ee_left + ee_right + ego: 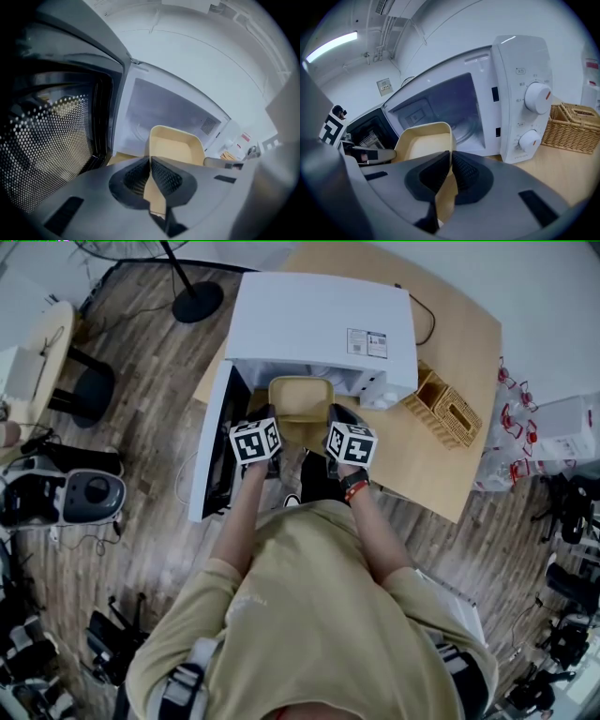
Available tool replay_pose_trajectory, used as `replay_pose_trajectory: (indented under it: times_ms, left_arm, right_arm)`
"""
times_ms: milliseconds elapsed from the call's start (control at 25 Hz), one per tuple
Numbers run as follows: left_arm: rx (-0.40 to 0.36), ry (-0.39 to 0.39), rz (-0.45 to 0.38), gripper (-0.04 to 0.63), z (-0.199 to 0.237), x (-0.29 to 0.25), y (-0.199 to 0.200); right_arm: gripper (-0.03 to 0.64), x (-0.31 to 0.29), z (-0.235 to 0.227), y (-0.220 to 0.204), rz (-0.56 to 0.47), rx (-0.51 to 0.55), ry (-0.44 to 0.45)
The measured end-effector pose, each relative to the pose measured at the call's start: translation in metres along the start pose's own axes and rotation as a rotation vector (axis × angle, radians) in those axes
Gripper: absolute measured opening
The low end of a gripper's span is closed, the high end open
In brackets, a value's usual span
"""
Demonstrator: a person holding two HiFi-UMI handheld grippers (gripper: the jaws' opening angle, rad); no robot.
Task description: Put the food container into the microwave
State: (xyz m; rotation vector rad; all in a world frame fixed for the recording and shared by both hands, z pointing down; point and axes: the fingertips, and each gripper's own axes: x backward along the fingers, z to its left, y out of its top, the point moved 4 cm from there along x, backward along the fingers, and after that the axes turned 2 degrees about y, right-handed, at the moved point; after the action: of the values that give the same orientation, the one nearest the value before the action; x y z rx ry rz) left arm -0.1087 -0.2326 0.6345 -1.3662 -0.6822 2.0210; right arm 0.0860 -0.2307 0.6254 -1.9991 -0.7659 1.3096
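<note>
Two grippers share the load. The left gripper (pixel 270 424) has its jaws pressed nearly together on the left wall of the food container (pixel 300 397), with only the thin beige wall between the ribbed pads. The left gripper view shows that wall running straight up through the left gripper (pixel 150 163). The right gripper (pixel 334 420) pinches the opposite wall in the same way, and the right gripper view shows the rim caught in the right gripper (pixel 450 158), jaws closed on it.

Between them the food container (pixel 423 140) is a shallow beige tray, open side up and roughly level. It hangs just in front of the microwave (pixel 321 326), at 12 o'clock from the person. Its long axis seems to run from 6 to 12 o'clock, with the far end pointing into the open cavity (pixel 164 110). From where I stand I cannot say whether that end has crossed the threshold.

The microwave's door (pixel 218 444) is swung wide open toward 9 o'clock. A wicker basket (pixel 444 407) sits on the wooden table (pixel 441 479) at about 3 o'clock from the microwave, just beside its two dials (pixel 537 98).
</note>
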Motion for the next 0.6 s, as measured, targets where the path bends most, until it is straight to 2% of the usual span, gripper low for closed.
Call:
replay_pose_trajectory:
  times_ms: [600]
  left_arm:
    - [0.003, 0.004, -0.012, 0.031, 0.005, -0.019, 0.019]
  right_arm:
    - [0.038, -0.022, -0.001, 0.02, -0.012, 0.002, -0.004]
